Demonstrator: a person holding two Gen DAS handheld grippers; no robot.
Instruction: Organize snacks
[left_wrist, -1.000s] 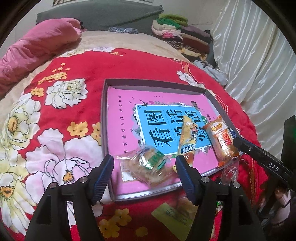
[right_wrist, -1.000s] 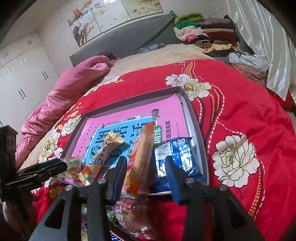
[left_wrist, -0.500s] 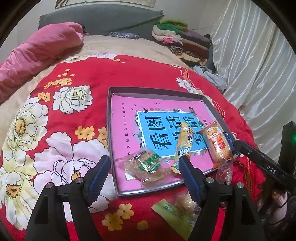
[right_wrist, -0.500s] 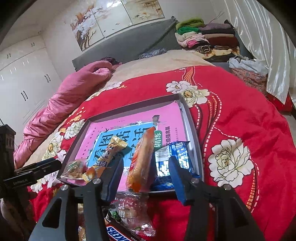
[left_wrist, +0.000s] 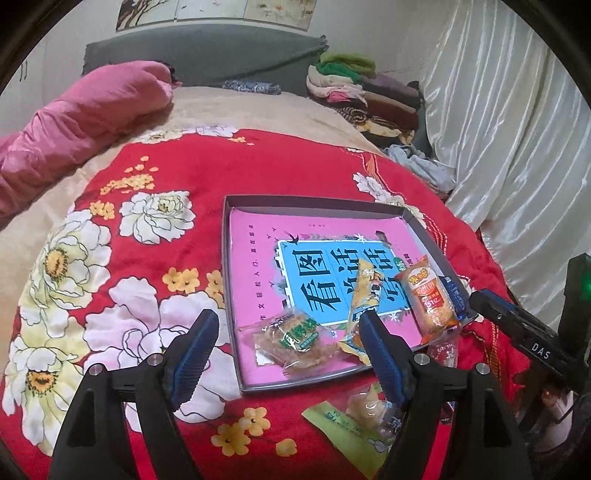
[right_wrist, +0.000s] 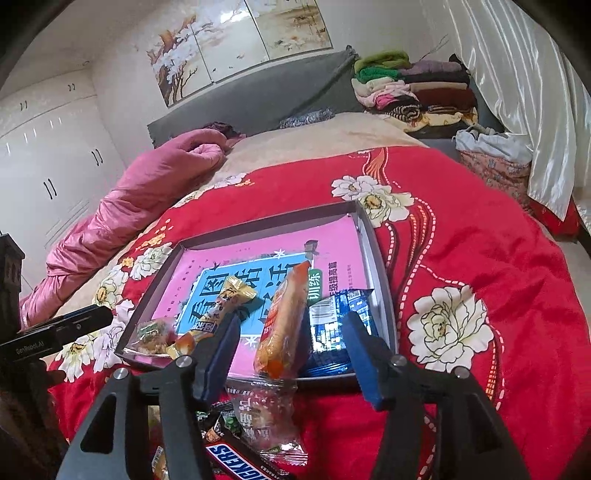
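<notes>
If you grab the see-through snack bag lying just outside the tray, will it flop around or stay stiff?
The clear snack bag would probably flop: its film looks thin and crinkled, with loose sealed ends. It is likely light, and the lumpy pieces inside may shift. The shiny wrapper could slip between the right gripper fingers, so a pinch across the filled middle seems safer than the edge by the tray.

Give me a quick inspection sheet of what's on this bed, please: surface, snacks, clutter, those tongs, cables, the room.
Surface: red floral quilt on a bed.
Job's things: shallow tray holding a green-label cake packet, gold snack stick, orange packet and blue packet; Snickers bar and clear red-print packet lie outside it.
Clutter: nothing seen.
Grippers: left tongs open, empty; right tongs open, empty.
Cables: nothing seen.
Surroundings: pink duvet, folded clothes, white curtain, wardrobe.
</notes>
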